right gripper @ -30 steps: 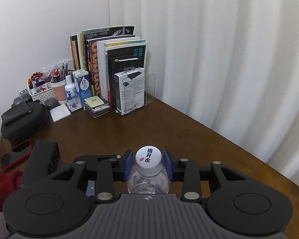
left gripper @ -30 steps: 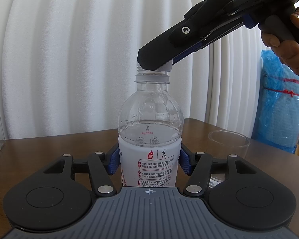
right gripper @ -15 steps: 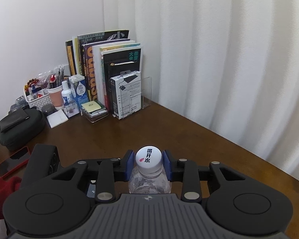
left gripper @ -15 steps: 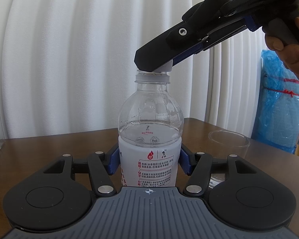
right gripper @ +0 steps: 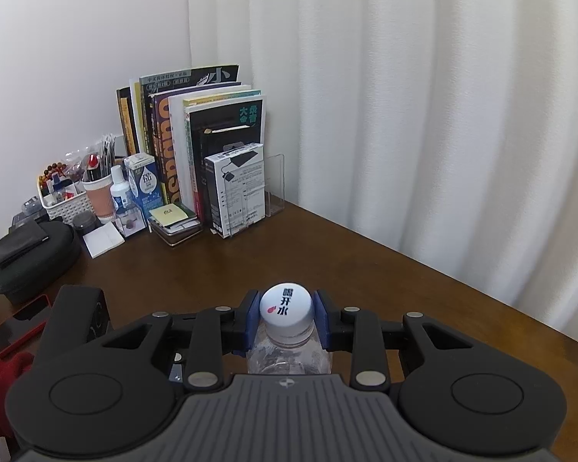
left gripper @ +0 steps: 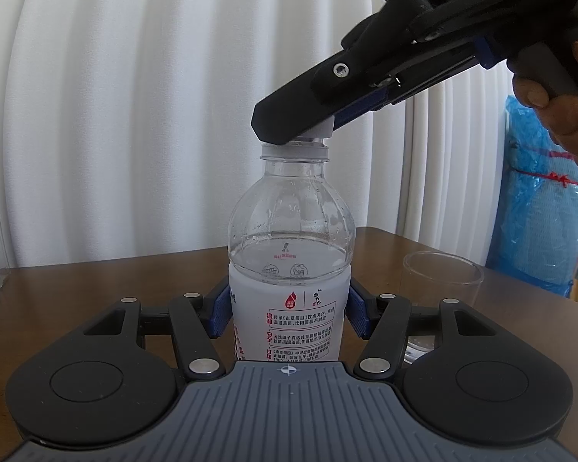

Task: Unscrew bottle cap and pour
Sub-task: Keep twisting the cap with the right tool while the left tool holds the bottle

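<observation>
Left wrist view: the left tool [left gripper: 287,317] is clamped on the labelled body of the water bottle [left gripper: 289,254], its blue pads pressed against both sides, and the bottle stands upright on the brown counter [left gripper: 96,285]. The right tool [left gripper: 289,131] reaches in from the upper right, held by a hand [left gripper: 551,104], and is closed on the white cap [right gripper: 286,309] at the bottle's top. In the right wrist view the blue pads [right gripper: 252,317] sit tight on either side of that cap, after closing the last bit onto it. An empty clear cup [left gripper: 441,288] stands just right of the bottle, toward the counter's right edge. Books [right gripper: 196,146] and small items fill the far left corner, by the white curtain [right gripper: 404,115].
</observation>
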`<act>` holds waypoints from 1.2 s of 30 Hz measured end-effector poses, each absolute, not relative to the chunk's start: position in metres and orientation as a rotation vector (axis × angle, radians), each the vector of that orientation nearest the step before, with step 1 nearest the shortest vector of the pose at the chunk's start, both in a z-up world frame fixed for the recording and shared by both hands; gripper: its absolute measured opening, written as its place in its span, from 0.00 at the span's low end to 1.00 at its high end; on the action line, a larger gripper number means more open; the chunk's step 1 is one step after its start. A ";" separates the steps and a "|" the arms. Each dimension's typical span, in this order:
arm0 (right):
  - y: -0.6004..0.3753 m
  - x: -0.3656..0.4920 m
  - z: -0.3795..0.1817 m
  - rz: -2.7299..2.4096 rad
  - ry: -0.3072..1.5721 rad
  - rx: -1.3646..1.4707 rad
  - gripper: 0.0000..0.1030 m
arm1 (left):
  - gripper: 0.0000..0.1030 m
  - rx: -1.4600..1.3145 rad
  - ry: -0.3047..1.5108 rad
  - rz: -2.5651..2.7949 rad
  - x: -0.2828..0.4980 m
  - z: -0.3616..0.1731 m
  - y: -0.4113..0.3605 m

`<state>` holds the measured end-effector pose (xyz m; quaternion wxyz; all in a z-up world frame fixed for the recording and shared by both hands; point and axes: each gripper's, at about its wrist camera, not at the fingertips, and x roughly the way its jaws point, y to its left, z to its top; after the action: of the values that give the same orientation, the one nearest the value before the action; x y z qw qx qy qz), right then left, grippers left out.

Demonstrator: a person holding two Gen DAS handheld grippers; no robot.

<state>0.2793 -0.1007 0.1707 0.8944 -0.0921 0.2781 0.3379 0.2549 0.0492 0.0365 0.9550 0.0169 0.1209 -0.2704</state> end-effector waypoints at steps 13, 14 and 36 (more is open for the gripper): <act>-0.102 0.281 0.173 0.717 0.579 -0.188 0.32 | 0.57 0.037 0.245 -0.545 0.248 0.035 0.047; -0.102 0.281 0.173 0.717 0.576 -0.185 0.32 | 0.57 0.037 0.245 -0.545 0.248 0.035 0.047; -0.099 0.285 0.174 0.727 0.542 -0.163 0.38 | 0.57 0.043 0.249 -0.546 0.254 0.037 0.047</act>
<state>0.2854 -0.0990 0.1735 0.8957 -0.0787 0.2616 0.3509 0.2538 0.0472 0.0367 0.9551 0.0212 0.1228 -0.2687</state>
